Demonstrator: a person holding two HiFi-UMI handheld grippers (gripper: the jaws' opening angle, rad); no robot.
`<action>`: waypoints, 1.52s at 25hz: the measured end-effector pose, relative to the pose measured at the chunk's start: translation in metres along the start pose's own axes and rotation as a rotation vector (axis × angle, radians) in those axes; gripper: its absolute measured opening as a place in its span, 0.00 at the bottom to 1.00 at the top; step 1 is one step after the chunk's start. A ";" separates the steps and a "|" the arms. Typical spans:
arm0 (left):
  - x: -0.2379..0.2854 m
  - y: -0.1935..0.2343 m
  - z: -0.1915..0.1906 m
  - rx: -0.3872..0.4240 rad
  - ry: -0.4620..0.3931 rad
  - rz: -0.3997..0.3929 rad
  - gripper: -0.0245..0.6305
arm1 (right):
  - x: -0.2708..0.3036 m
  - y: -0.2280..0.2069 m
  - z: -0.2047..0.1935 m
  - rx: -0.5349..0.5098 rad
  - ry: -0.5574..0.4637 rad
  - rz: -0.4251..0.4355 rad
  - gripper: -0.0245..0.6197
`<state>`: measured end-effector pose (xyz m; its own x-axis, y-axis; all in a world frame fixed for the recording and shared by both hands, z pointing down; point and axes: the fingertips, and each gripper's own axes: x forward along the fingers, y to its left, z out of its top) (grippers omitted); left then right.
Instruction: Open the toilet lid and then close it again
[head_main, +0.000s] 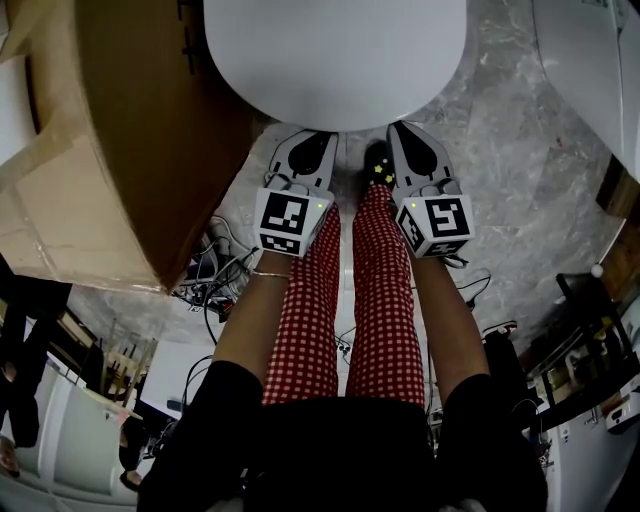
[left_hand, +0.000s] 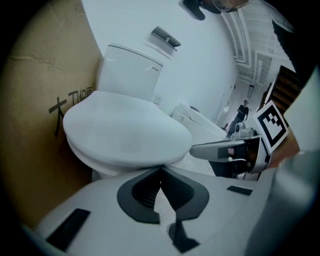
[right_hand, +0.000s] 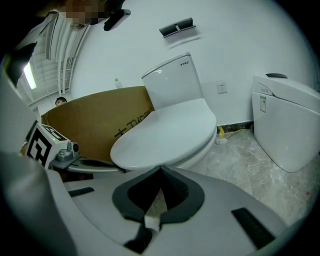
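The white toilet lid (head_main: 335, 50) lies flat and closed on the bowl, and it also fills the middle of both gripper views (left_hand: 125, 132) (right_hand: 165, 135). Behind it stands the tank (right_hand: 172, 80). My left gripper (head_main: 330, 137) is shut, its tips touching each other just in front of the lid's front rim (left_hand: 160, 172). The right gripper (head_main: 395, 128) is shut too, at the same rim a little to the right (right_hand: 161, 172). Neither holds anything. Each gripper shows at the edge of the other's view.
A big cardboard box (head_main: 110, 130) stands tight against the toilet's left side. A second white toilet (right_hand: 285, 125) is on the right across marble floor (head_main: 520, 130). Cables (head_main: 215, 270) lie by the person's legs in red checked trousers (head_main: 385, 300).
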<state>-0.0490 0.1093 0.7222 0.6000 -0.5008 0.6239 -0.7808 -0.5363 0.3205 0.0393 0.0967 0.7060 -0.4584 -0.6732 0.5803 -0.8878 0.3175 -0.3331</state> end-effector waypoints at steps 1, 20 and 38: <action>-0.001 0.000 0.001 -0.001 -0.004 0.003 0.04 | -0.001 0.001 0.001 -0.004 -0.001 0.002 0.07; -0.017 -0.013 0.042 0.006 -0.089 0.006 0.05 | -0.026 0.013 0.038 -0.041 -0.059 0.031 0.07; -0.054 -0.025 0.115 0.047 -0.203 0.044 0.04 | -0.057 0.033 0.104 -0.085 -0.175 0.039 0.07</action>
<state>-0.0421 0.0718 0.5986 0.5922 -0.6481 0.4788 -0.8008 -0.5396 0.2601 0.0407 0.0756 0.5844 -0.4850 -0.7629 0.4275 -0.8732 0.3956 -0.2846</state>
